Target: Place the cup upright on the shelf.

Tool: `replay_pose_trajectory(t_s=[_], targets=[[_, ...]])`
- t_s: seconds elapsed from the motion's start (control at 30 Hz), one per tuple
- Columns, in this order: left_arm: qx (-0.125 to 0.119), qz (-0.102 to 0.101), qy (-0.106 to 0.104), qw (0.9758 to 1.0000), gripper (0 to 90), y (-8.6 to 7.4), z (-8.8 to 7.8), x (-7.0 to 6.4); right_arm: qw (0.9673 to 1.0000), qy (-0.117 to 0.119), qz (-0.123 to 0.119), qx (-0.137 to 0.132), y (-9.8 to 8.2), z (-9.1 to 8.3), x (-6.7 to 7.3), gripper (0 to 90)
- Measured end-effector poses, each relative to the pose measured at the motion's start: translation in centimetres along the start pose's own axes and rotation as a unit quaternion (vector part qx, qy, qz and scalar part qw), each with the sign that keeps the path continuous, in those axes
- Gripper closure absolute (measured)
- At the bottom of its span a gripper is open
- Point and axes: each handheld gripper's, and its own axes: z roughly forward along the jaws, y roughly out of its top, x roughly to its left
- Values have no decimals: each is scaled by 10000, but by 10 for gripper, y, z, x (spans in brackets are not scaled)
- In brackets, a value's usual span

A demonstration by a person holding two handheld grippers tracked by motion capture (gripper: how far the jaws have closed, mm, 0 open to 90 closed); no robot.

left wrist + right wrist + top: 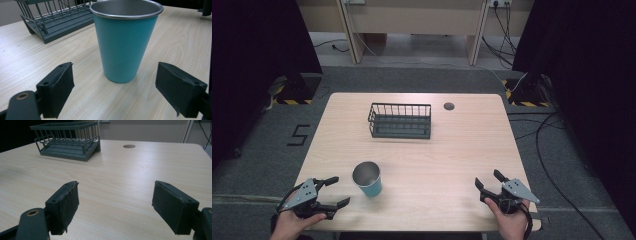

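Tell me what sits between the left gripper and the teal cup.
Nothing: in the left gripper view, bare wooden table lies between the open left gripper and the teal cup.

A teal cup (126,45) with a bare steel inside; dark grey-green wire basket (400,120); pale woodgrain table (452,160); black grippers.

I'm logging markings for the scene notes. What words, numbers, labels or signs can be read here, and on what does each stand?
"5": a dark digit on the grey floor left of the table.
The teal cup and wire basket carry no readable text.
Neither does the left claw or right claw.
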Motion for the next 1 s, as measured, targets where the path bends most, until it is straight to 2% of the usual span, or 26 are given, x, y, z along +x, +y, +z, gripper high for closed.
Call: replay_pose_trajectory(t_s=[0.17, 0.4, 0.77, 1.0], targets=[[-55, -65, -14, 10000, 143, 1, 3, -1, 10000, -21, -35, -27, 2, 1, 4, 214], [-118, -127, -64, 9998, 143, 7, 15, -5, 9999, -44, 102, -46, 2, 2, 2, 214], [-84, -13, -157, 9998, 142, 15, 34, -10, 9999, -51, 143, -40, 3, 3, 1, 216], [-67, 20, -70, 10000, 142, 20, 49, -6, 9999, -24, 166, -20, 2, 4, 0, 216]])
